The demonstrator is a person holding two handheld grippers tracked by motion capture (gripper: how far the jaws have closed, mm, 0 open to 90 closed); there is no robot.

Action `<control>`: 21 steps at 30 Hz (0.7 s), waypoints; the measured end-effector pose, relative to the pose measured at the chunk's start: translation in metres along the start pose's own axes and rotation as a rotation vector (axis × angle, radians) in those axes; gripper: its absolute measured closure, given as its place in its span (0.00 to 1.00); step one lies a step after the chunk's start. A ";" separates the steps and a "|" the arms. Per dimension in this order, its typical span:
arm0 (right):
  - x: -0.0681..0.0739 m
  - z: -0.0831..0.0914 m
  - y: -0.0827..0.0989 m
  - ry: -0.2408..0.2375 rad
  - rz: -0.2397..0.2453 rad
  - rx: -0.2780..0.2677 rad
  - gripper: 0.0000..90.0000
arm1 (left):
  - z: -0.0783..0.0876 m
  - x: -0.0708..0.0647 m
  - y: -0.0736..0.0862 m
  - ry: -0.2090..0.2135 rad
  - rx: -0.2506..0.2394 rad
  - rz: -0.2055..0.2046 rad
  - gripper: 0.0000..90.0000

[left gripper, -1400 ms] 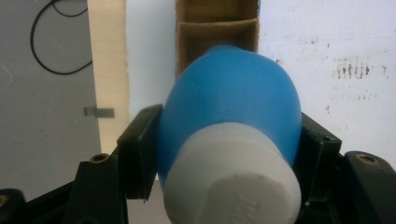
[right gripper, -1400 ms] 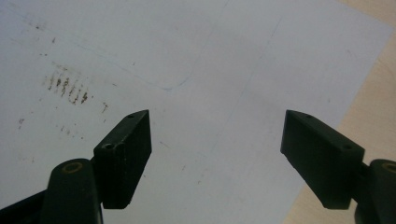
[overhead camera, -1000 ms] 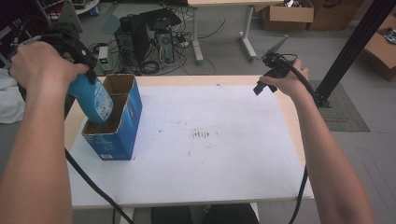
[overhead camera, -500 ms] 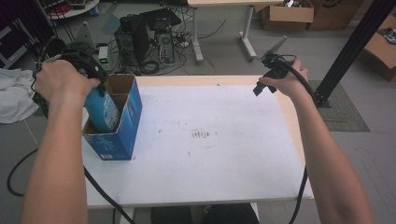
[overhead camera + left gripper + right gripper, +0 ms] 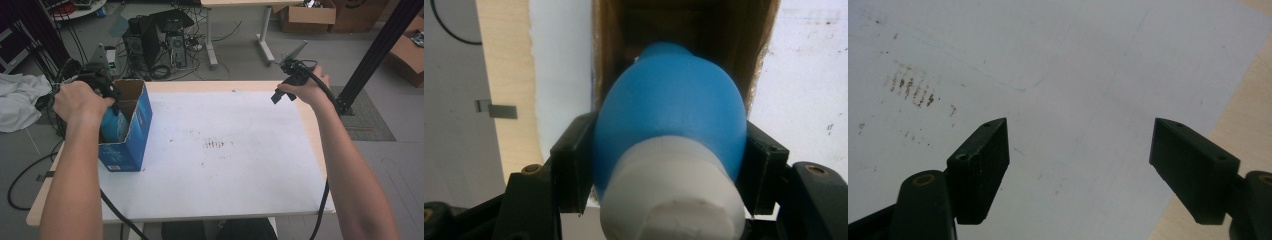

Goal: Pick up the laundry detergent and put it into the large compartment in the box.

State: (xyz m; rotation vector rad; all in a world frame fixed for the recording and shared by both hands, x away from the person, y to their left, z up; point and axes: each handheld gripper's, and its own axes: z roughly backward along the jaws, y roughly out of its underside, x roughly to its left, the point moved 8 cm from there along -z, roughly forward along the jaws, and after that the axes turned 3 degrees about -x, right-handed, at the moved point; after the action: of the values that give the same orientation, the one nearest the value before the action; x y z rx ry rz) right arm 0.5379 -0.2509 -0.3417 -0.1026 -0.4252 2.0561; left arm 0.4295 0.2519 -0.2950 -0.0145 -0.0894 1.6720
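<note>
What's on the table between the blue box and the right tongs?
Nothing stands there: in the high view the white sheet between the blue box and the right tongs is bare apart from small dark smudges. The right gripper view shows the same marks.

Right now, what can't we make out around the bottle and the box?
- Box floor: the bottle blocks it in the left gripper view, the person's left hand in the high view.
- Bottle's lower end: sunk in shadow in the left gripper view.
- Left gripper pads: hidden behind the bottle they clamp.
- Box print: too small, high view.
</note>
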 end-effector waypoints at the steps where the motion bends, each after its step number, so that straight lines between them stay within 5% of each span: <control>1: 0.000 0.000 0.000 0.000 0.000 0.000 0.27 | 0.000 0.000 0.000 0.000 0.000 0.000 0.41; 21: -0.003 -0.003 0.002 -0.001 -0.002 0.005 0.27 | -0.037 -0.006 0.001 -0.016 0.044 -0.015 0.41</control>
State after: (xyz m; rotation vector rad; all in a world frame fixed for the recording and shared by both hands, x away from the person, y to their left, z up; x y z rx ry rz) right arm 0.5388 -0.2532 -0.3455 -0.0983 -0.4209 2.0547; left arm 0.4313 0.2478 -0.3324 0.0326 -0.0640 1.6594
